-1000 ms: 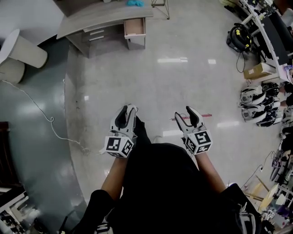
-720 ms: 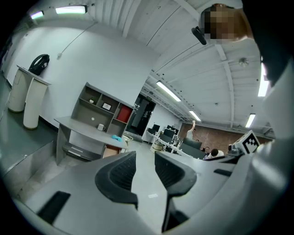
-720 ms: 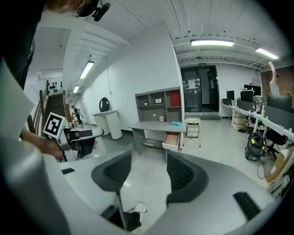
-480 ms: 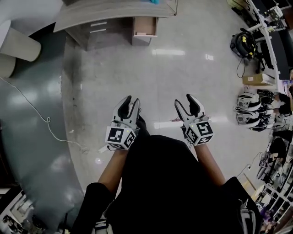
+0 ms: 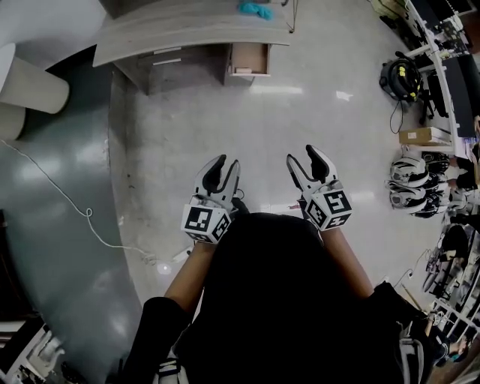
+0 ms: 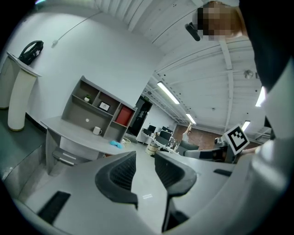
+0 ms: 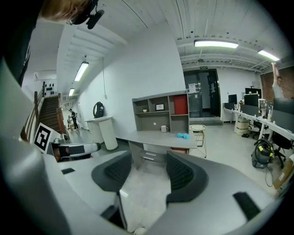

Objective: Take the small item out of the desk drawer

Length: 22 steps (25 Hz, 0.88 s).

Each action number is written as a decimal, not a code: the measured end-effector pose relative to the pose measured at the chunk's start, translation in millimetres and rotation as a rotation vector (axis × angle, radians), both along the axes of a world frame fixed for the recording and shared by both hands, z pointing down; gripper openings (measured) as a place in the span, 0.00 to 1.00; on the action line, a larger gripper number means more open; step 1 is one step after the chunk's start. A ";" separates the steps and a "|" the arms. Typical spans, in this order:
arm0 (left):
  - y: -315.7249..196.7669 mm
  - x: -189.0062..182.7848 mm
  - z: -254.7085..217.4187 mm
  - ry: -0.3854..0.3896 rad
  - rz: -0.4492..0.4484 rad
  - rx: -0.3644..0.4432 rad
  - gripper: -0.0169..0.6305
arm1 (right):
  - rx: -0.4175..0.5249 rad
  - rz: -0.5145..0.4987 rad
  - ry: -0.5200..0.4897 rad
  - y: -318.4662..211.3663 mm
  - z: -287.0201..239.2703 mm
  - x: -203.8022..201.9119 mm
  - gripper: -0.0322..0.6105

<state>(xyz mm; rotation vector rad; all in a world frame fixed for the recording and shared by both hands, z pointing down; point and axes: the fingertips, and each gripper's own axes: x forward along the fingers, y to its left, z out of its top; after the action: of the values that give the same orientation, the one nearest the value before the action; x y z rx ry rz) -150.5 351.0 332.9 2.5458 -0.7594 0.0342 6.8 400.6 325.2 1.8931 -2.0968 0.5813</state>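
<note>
A grey curved desk (image 5: 180, 34) stands far ahead across the floor. Its wood-coloured drawer (image 5: 250, 58) is pulled open, and what it holds is too small to make out. My left gripper (image 5: 225, 166) and right gripper (image 5: 302, 159) are held side by side in front of the person's body, well short of the desk. Both are open with nothing between the jaws. In the right gripper view the right gripper (image 7: 149, 172) points at the desk (image 7: 158, 137) and the drawer (image 7: 180, 150). In the left gripper view the left gripper (image 6: 144, 170) has the desk (image 6: 76, 137) off to its left.
A blue cloth (image 5: 256, 10) and a white mug (image 7: 163, 129) sit on the desk, with a shelf unit (image 7: 161, 110) behind. White cylindrical stands (image 5: 37, 84) are at the left, and a cable (image 5: 75, 206) trails on the floor. Helmets (image 5: 416, 184), a box (image 5: 422, 136) and a bag (image 5: 400, 75) line the right side.
The desk and its open drawer have drifted rightwards in the head view as the person moves. Both grippers have shifted a little right and stay open.
</note>
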 end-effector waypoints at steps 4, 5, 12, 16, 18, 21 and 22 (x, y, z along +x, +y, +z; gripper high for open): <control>-19.5 -1.6 1.1 0.004 0.000 0.005 0.19 | -0.005 -0.002 -0.011 -20.3 2.1 -3.7 0.40; -22.5 -3.9 1.5 0.005 -0.006 0.004 0.19 | -0.006 -0.007 -0.013 -23.6 3.0 -5.8 0.40; -38.2 -22.2 3.4 -0.004 -0.059 -0.001 0.19 | 0.002 -0.041 -0.026 -49.8 6.2 -13.4 0.40; -49.9 -22.2 5.6 -0.018 -0.088 0.000 0.19 | 0.010 -0.067 -0.034 -68.0 8.4 -10.3 0.40; -61.9 -19.4 5.7 -0.026 -0.102 0.006 0.19 | 0.004 -0.079 -0.038 -81.2 12.6 -5.9 0.40; -85.6 -8.2 5.7 -0.031 -0.126 0.019 0.19 | -0.001 -0.105 -0.039 -107.6 20.3 7.1 0.40; -94.3 -3.3 6.0 -0.034 -0.135 0.024 0.19 | 0.000 -0.114 -0.041 -117.6 22.9 12.4 0.40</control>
<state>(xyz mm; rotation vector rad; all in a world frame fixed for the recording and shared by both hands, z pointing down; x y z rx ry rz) -153.8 256.7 339.0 2.5157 -0.9489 0.0247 19.2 283.0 348.1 1.7616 -2.2130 0.5997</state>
